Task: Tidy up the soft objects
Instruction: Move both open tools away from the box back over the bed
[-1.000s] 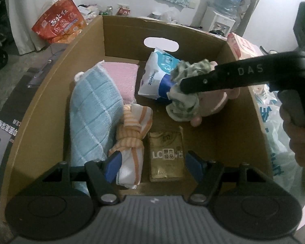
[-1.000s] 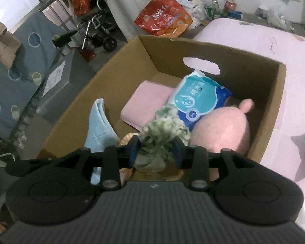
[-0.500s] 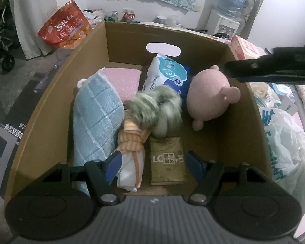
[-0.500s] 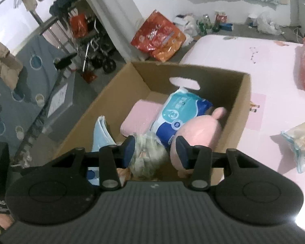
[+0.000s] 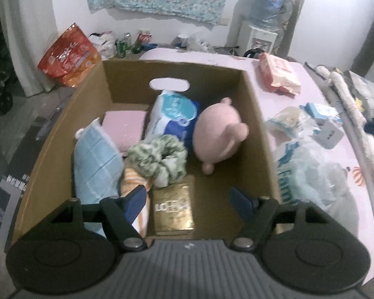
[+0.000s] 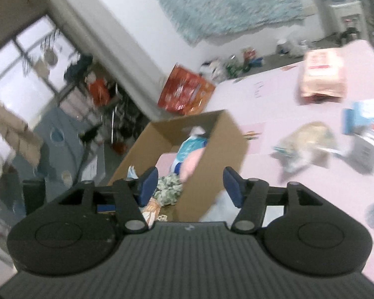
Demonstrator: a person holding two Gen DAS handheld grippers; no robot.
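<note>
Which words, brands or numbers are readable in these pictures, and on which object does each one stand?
"LO": gold packet in the cardboard box; the rest is blurred.
"fam": plastic bag beside the box; cut off.
Blue-and-white pack, red bag, pink pack, black panel: print too blurred to read.

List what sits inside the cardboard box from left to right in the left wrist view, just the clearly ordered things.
Blue checked towel → green scrunchie → pink plush toy. The other items overlap these, so their place is unclear.
</note>
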